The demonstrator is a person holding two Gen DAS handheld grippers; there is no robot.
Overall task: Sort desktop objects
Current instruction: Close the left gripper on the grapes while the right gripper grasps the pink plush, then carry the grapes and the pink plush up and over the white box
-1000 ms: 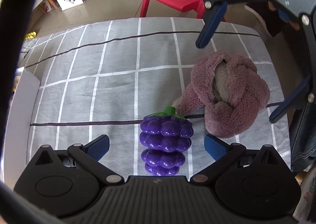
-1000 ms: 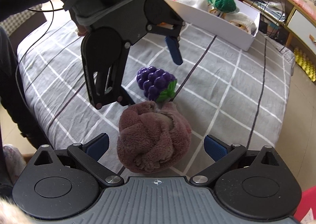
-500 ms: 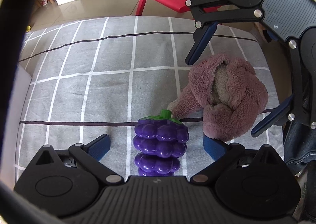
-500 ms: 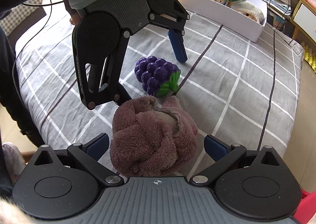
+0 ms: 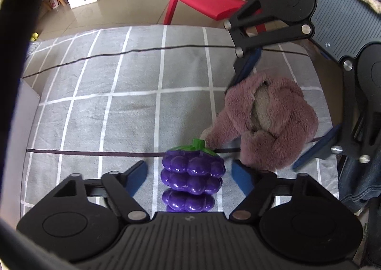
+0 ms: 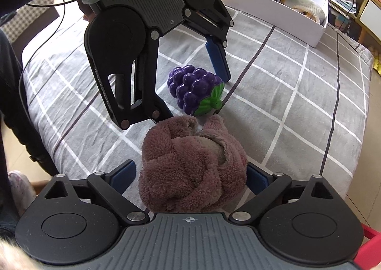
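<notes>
A bed point(image 5: 95, 103) covered in a grey sheet with a white and dark grid fills both views. At its far side in the right wrist view sits a long white box point(image 6: 273, 7) already holding soft toys, most likely where sorted things go.

Two things lie near the middle of the sheet, just beside each other, probably because both are to be picked up at once. The left gripper point(image 5: 189, 174) has its jaws open, one blue finger on each side of the toy grapes point(image 5: 193, 174), with a gap on both sides. The right gripper point(image 6: 190, 177) also stands open around the plush toy point(image 6: 193, 165); its fingers look very near the fur (contact cannot be told). Neither thing is gripped.

The plush toy is a dusty pink, fluffy bundle curled in on itself, with a paler greyish patch showing at its centre. One limb reaches out toward the grapes.

The toy grapes are glossy purple plastic, a cluster of rounded bumps lying on its side, topped with a green leaf cap and a short stem that points at the plush toy.
</notes>
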